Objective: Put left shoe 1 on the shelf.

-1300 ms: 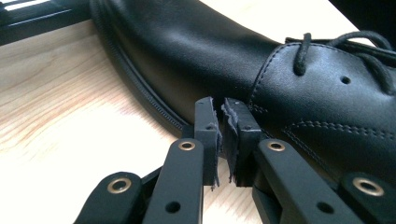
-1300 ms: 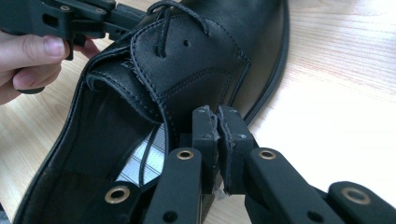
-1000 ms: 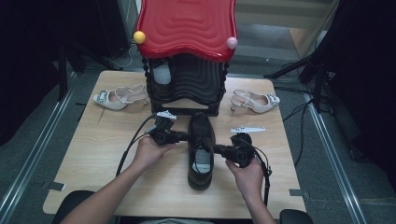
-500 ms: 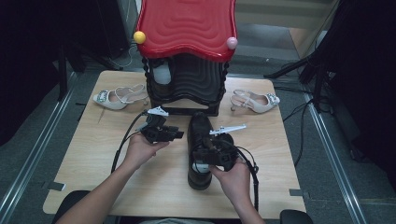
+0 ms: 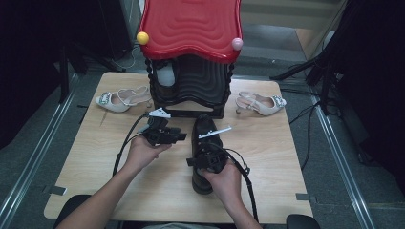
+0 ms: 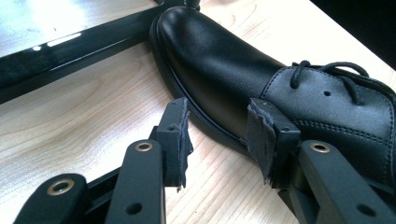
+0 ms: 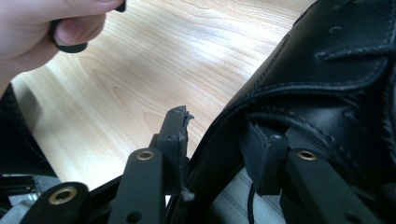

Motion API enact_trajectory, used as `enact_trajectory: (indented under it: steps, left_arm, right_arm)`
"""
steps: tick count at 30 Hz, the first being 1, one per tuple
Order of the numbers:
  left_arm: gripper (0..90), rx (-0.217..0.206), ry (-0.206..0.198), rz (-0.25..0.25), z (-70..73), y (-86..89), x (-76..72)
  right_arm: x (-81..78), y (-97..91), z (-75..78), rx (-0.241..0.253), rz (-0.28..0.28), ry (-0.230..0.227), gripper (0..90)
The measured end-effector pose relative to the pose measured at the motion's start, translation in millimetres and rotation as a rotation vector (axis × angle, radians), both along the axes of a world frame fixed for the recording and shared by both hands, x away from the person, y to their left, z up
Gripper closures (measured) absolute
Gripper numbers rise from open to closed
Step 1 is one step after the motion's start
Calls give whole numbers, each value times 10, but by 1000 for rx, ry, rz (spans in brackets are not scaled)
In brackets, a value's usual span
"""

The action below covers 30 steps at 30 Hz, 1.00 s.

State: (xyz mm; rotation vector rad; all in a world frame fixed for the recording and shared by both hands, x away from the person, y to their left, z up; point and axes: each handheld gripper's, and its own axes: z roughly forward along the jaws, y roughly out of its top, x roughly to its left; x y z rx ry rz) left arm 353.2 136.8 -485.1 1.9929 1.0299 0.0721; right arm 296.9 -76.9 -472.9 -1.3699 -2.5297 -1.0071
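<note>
A black leather lace-up shoe (image 5: 204, 130) lies mid-table, toe toward the rack. My left gripper (image 5: 180, 137) is at its left side, near the toe. In the left gripper view the jaws (image 6: 219, 135) have just been opening and stand apart by the sole edge of the shoe (image 6: 219, 60), pressing on nothing. My right gripper (image 5: 197, 161) hovers over the shoe's opening. In the right gripper view its jaws (image 7: 219, 140) have just been opening. One pad is outside and one inside the collar wall of the shoe (image 7: 327, 79), without pinching it.
A black shoe rack with a red wavy top (image 5: 191, 28) stands at the back, holding a white shoe (image 5: 165, 76). Its black base bar (image 6: 70, 51) runs close to the toe. Beige heeled sandals lie left (image 5: 119, 99) and right (image 5: 260, 102) of it. The wooden table (image 5: 286, 157) is bare in front.
My right hand has moved left from beside the shoe to over its opening, and its jaws have spread. The left gripper stayed by the toe and opened somewhat.
</note>
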Motion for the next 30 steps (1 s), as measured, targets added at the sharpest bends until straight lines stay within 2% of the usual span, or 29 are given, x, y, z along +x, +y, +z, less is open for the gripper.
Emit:
enact_trajectory:
  steps: [4, 6, 7, 8, 10, 13, 16, 18, 19, 22, 24, 27, 30]
  left_arm:
    - [554, -3, 4, 3, 40, 19, 13]
    - [547, 2, -11, -3, 92, 31, -1]
    - [543, 3, -20, -6, 119, 38, -9]
    - [541, -7, -32, -7, 166, 54, -24]
    - [539, -31, -54, -6, 233, 88, -44]
    - [536, -31, -66, -10, 307, 117, -56]
    - [536, -38, -67, -9, 318, 133, -58]
    - [536, -35, -64, -8, 317, 138, -55]
    - [536, -33, -65, -5, 331, 143, -58]
    - [530, -31, -78, -7, 376, 153, -62]
    - [527, -31, -88, -9, 456, 166, -63]
    - [526, -28, -126, -6, 598, 174, -64]
    - [526, -17, -157, -10, 747, 181, -58]
  right_arm:
    - [0, 43, 1, -5, -7, 6, 589]
    - [-21, 80, 1, -41, -9, -6, 595]
    - [-21, 98, -26, -80, 3, 0, 592]
    - [-21, 95, -44, -77, 6, 9, 590]
    - [-19, 61, -64, -39, -11, 26, 596]
    - [-8, 60, -77, -27, -4, 27, 598]
    - [-21, 45, -87, -13, -15, 29, 593]
    - [-40, 61, -82, -31, -14, 11, 587]
    - [-45, 88, -70, -61, -12, 7, 586]
    - [-28, 105, -60, -81, -2, 17, 587]
    - [-25, 110, -61, -85, 8, 19, 586]
    - [4, 108, -63, -81, 13, 42, 595]
    - [4, 98, -69, -70, -2, 53, 607]
